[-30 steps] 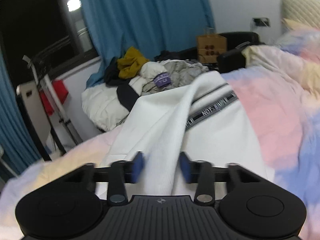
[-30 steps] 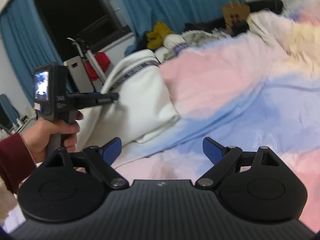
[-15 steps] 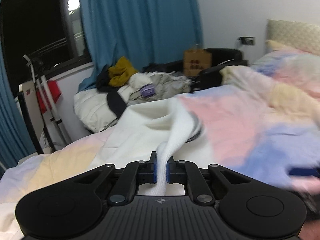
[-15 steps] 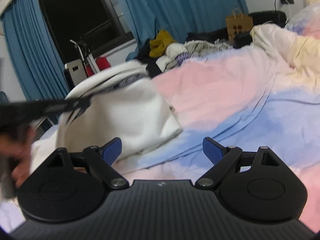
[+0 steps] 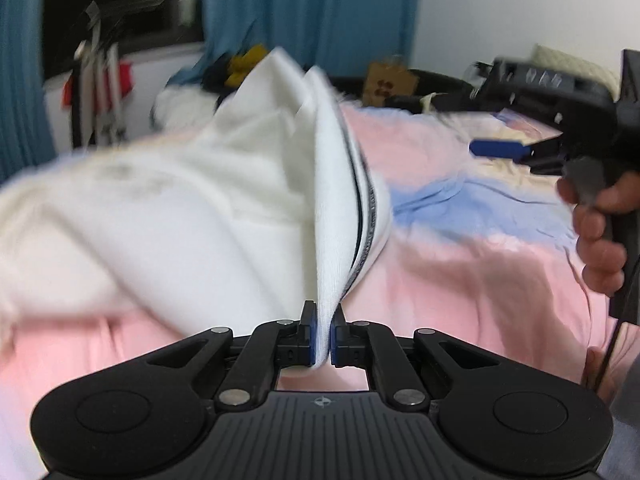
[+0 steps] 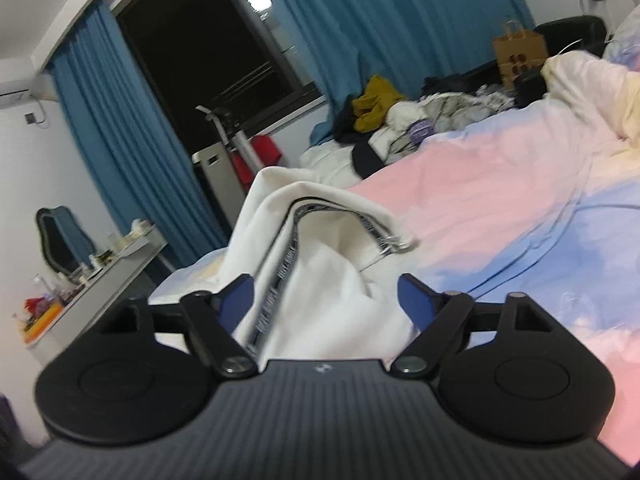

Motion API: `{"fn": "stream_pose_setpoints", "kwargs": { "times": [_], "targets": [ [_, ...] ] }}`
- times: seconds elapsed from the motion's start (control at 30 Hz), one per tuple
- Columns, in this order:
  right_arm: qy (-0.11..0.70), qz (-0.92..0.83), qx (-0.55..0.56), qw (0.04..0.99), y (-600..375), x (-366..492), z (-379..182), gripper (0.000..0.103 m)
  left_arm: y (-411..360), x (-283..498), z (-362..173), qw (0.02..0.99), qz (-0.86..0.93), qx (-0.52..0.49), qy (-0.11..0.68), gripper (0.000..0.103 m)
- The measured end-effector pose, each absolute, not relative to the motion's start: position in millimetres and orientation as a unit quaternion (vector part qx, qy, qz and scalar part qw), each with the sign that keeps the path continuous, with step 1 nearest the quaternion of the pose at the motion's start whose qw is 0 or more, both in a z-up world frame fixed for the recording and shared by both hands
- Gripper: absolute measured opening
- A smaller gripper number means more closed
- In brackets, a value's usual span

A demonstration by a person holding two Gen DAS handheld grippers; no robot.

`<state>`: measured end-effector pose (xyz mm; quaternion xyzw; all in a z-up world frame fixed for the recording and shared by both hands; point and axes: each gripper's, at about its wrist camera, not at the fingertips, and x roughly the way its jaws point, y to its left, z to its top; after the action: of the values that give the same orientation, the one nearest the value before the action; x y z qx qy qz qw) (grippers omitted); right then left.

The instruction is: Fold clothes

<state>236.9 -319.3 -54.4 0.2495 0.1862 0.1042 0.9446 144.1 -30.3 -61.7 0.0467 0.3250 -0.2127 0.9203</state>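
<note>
On the pastel quilt (image 5: 480,264), your left gripper (image 5: 324,338) pinches the white ribbed-knit garment (image 5: 200,216); your right gripper's (image 6: 326,300) jaws are closing, pads not pressing cloth.

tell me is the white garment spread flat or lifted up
Lifted: the left tool, shut on the white garment, holds a fold raised off the bed.

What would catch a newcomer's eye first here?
The white garment lifted off the pastel bedspread, its edge pinched in the shut left gripper. In the right wrist view the right gripper is closing around another fold, pads not yet pressing. Blue curtains hang behind.
</note>
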Motion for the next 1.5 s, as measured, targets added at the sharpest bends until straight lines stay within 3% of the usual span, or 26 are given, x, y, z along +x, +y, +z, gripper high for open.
{"fn": "stream_pose_setpoints", "kwargs": {
  "times": [0.1, 0.37, 0.63, 0.73, 0.77, 0.8, 0.9, 1.27, 1.4, 1.5],
  "targets": [
    [0.195, 0.126, 0.282, 0.931, -317.5, 260.0, -48.8, 0.072, -29.2, 137.4, -67.4, 0.919, -0.212, 0.039, 0.330, 0.006],
    [0.221, 0.155, 0.438, 0.858, -338.5, 371.2, -47.8, 0.072, -17.0, 148.3, -82.4, 0.907, -0.234, 0.021, 0.349, 0.006],
    [0.268, 0.122, 0.528, 0.796, -340.8, 462.3, -103.6, 0.066, -18.0, 161.7, -101.6, 0.893, -0.259, 0.018, 0.367, 0.006],
    [0.283, 0.114, 0.541, 0.784, -341.1, 479.8, -124.7, 0.047, -16.2, 165.3, -105.7, 0.890, -0.266, 0.006, 0.369, 0.006],
    [0.287, 0.110, 0.545, 0.780, -341.3, 484.9, -131.5, 0.027, -15.8, 166.4, -106.0, 0.890, -0.269, 0.002, 0.368, 0.006],
    [0.284, 0.098, 0.549, 0.780, -343.6, 483.7, -135.7, 0.016, -15.4, 167.5, -106.3, 0.890, -0.273, -0.002, 0.366, 0.006],
    [0.260, 0.084, 0.541, 0.796, -352.6, 478.5, -128.1, 0.009, -16.9, 168.4, -106.2, 0.891, -0.279, -0.011, 0.359, 0.006],
    [0.075, 0.030, 0.412, 0.908, -421.4, 371.1, -5.4, 0.008, -16.6, 151.9, -75.7, 0.910, -0.297, -0.018, 0.289, 0.009],
    [0.080, -0.049, 0.407, 0.909, -470.0, 315.0, -14.8, 0.008, -17.5, 141.6, -68.1, 0.916, -0.301, -0.021, 0.263, 0.013],
    [0.122, -0.122, 0.436, 0.883, -502.5, 277.1, -52.2, 0.008, -21.7, 141.0, -64.5, 0.914, -0.304, -0.019, 0.268, 0.016]
  ]
}}
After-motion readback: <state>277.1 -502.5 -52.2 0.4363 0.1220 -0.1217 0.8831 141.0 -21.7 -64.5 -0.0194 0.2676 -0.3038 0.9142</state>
